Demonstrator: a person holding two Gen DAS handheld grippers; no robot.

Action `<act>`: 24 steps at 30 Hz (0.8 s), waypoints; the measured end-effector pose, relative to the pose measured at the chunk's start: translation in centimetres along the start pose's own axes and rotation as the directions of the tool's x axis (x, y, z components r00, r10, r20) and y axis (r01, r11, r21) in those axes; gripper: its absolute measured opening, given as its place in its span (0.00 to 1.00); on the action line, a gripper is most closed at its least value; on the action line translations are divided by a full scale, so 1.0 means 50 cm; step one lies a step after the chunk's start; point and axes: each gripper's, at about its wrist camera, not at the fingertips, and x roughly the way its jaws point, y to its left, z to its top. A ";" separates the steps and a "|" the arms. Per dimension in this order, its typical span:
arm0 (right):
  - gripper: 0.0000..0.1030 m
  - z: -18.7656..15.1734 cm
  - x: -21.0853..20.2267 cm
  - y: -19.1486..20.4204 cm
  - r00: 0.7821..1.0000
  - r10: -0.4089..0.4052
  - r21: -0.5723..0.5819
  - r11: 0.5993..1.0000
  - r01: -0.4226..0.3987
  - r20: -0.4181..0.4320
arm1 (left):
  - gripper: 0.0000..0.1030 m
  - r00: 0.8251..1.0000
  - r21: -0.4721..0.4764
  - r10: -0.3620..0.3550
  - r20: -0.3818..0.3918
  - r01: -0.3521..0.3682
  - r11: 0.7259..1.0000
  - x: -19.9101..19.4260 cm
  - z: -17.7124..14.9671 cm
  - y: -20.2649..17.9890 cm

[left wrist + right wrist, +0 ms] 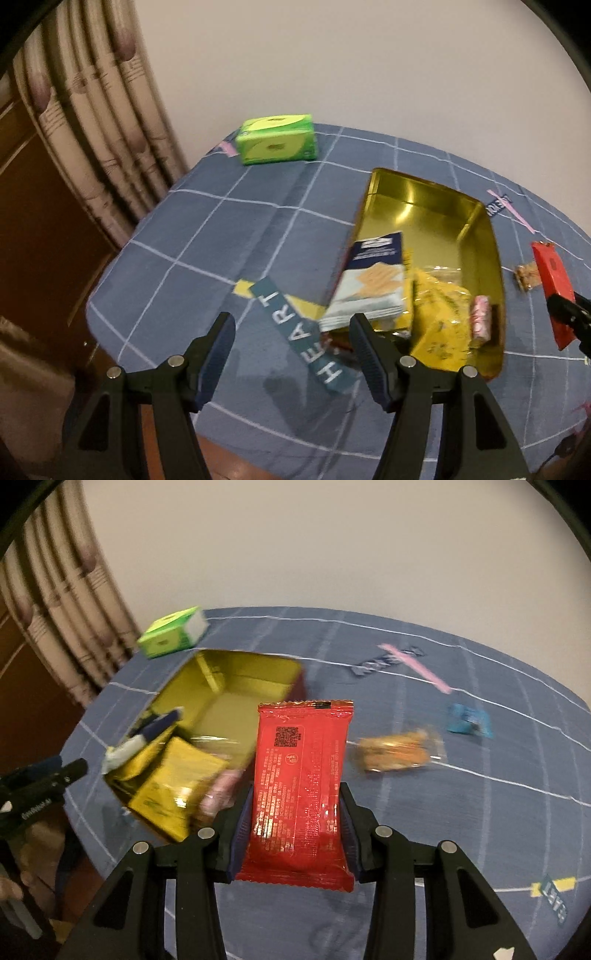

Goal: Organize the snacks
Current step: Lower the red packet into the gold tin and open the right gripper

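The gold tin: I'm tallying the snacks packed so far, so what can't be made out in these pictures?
- Gold tin, left wrist view: the cracker box and yellow packets hide anything beneath.
- Same tin, right wrist view: motion blur smears its contents.
- Red packet in the right gripper: print too small.

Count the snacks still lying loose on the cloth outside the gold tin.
2: a clear-wrapped brown snack right of the gold tin, and a blue-wrapped one farther right. The red packet is in the right tongs, not counted.
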 end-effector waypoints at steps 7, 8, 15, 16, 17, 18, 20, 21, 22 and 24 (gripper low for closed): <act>0.38 0.018 0.046 0.078 0.997 0.070 -0.006 0.998 -0.070 -0.031 | 0.64 0.999 -0.015 0.042 -0.011 -0.042 0.999 0.004 -0.009 0.018; 0.38 0.019 0.050 0.085 0.997 0.069 -0.009 0.998 -0.070 -0.034 | 0.64 0.999 -0.014 0.050 -0.008 -0.050 0.999 0.004 -0.009 0.017; 0.38 0.024 0.084 0.110 0.995 0.084 -0.005 0.996 -0.085 -0.062 | 0.64 0.998 -0.021 0.053 -0.016 -0.053 0.998 0.010 -0.007 0.019; 0.38 0.025 0.088 0.114 0.994 0.087 -0.007 0.996 -0.087 -0.066 | 0.64 0.998 -0.023 0.052 -0.019 -0.052 0.998 0.012 -0.005 0.020; 0.38 0.026 0.093 0.118 0.994 0.088 -0.008 0.996 -0.089 -0.069 | 0.64 0.998 -0.028 0.050 -0.023 -0.050 0.998 0.013 -0.005 0.021; 0.38 0.028 0.097 0.121 0.994 0.084 -0.007 0.996 -0.085 -0.069 | 0.64 0.999 -0.031 0.047 -0.025 -0.048 0.998 0.014 -0.005 0.021; 0.38 0.030 0.108 0.126 0.994 0.079 -0.008 0.997 -0.079 -0.076 | 0.64 0.998 -0.031 0.051 -0.024 -0.051 0.998 0.013 -0.005 0.020; 0.38 0.031 0.114 0.128 0.994 0.081 -0.004 0.997 -0.081 -0.080 | 0.64 0.998 -0.029 0.052 -0.021 -0.053 0.998 0.012 -0.005 0.019; 0.38 0.033 0.118 0.130 0.993 0.082 -0.004 0.997 -0.082 -0.082 | 0.64 0.998 -0.029 0.052 -0.020 -0.053 0.998 0.012 -0.005 0.019; 0.38 0.035 0.125 0.135 0.994 0.076 -0.009 0.997 -0.077 -0.084 | 0.64 0.999 -0.029 0.048 -0.022 -0.049 0.998 0.012 -0.005 0.018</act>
